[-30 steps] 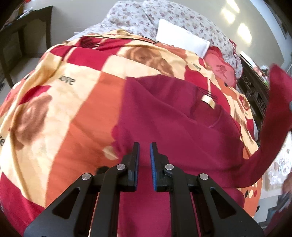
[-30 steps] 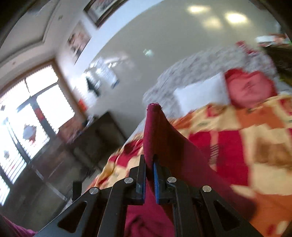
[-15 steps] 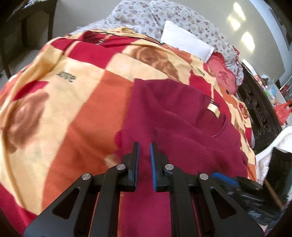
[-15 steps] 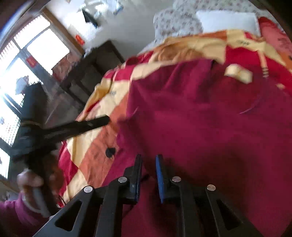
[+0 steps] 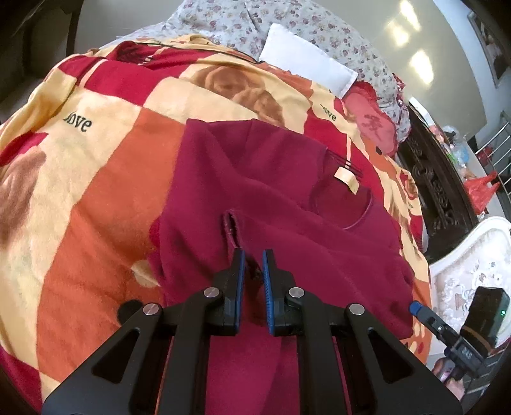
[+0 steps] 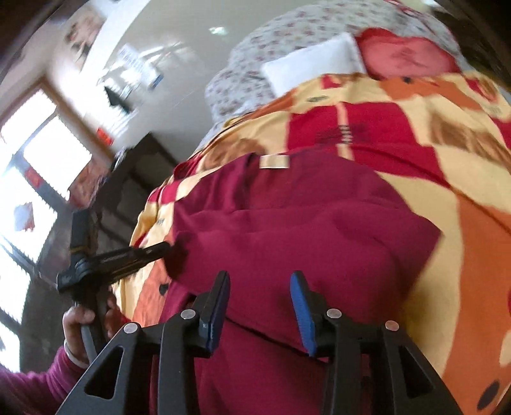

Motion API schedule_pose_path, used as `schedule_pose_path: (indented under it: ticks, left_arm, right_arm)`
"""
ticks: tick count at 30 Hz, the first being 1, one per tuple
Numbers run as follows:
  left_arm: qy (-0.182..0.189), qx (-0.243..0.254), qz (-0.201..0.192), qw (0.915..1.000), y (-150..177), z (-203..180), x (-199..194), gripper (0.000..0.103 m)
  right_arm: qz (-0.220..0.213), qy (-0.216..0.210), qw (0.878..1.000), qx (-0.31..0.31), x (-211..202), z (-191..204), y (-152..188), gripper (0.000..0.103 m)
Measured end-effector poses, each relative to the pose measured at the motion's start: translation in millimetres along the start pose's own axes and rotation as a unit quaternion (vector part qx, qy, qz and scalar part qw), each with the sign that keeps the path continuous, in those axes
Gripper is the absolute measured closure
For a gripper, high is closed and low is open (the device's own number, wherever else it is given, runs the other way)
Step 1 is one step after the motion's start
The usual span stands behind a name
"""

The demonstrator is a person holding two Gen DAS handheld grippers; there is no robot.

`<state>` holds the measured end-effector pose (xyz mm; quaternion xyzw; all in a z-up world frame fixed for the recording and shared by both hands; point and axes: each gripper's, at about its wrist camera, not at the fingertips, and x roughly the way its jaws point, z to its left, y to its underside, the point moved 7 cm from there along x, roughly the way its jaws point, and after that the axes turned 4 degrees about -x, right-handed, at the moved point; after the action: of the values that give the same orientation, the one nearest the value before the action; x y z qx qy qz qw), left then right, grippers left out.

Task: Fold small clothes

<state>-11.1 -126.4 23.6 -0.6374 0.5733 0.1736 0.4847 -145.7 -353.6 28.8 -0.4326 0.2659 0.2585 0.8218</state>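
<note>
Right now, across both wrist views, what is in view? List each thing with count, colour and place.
Sweater: one, maroon, flat on the blanket, sleeve folded across its body.
Neck label: one, beige, at the sweater's collar.
Blanket: one, red, orange and cream, covering the bed.
White pillow: one, at the bed's head.
Red pillow: one, beside the white pillow.
Floral bedding: grey-white, behind the pillows.
Dark wooden cabinet: one, beside the bed.
Left gripper: fingers nearly closed, apparently on a sweater fold.
Right gripper: fingers open, above the sweater.
</note>
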Motion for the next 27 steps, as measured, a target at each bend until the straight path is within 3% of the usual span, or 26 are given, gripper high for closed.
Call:
schedule_pose_path:
  ticks: [1, 3, 4, 7, 13, 15, 18, 23, 27]
  left_arm:
    - [0.0, 0.0, 0.002, 1.0, -0.1, 0.4, 0.6, 0.089]
    - [0.011, -0.006, 0.003, 0.9999, 2.2, 0.8, 0.1, 0.062]
    - [0.024, -0.017, -0.001, 0.9996, 3.0, 1.4, -1.5, 0.056]
    - [0.042, -0.043, -0.004, 0.9982, 3.0, 3.4, -0.7, 0.055]
    - [0.012, -0.016, 0.011, 0.9997, 6.8, -2.6, 15.5, 0.055]
    - [0.007, 0.003, 0.009, 0.9999, 8.2, -9.2, 19.6, 0.056]
    - [0.004, 0.053, -0.005, 0.9986, 5.7, -29.5, 23.3, 0.094]
    - [0.028, 0.078, -0.045, 0.9955, -31.0, -53.8, 4.4, 0.096]
    - [0.028, 0.063, -0.099, 0.9927, -62.2, -40.9, -32.3, 0.096]
  right_arm:
    - [0.001, 0.002, 1.0, 0.006, -1.9, -5.3, 1.4, 0.065]
    - [0.001, 0.007, 1.0, 0.013, -5.0, -11.5, 4.1, 0.065]
    - [0.0, 0.006, 1.0, 0.016, -5.6, -12.9, 5.1, 0.065]
    - [-0.005, 0.001, 1.0, 0.019, -7.3, -12.4, 5.3, 0.065]
    - [-0.016, 0.013, 1.0, 0.012, -15.8, -14.5, 1.2, 0.065]
    - [-0.017, 0.018, 1.0, 0.016, -18.0, -18.2, 1.3, 0.065]
    - [-0.02, 0.034, 0.999, 0.024, -20.1, -28.1, 1.3, 0.064]
    - [-0.035, 0.068, 0.996, 0.044, -28.6, -46.8, -6.5, 0.064]
    - [-0.048, 0.109, 0.992, 0.049, -35.0, -61.1, -19.7, 0.064]
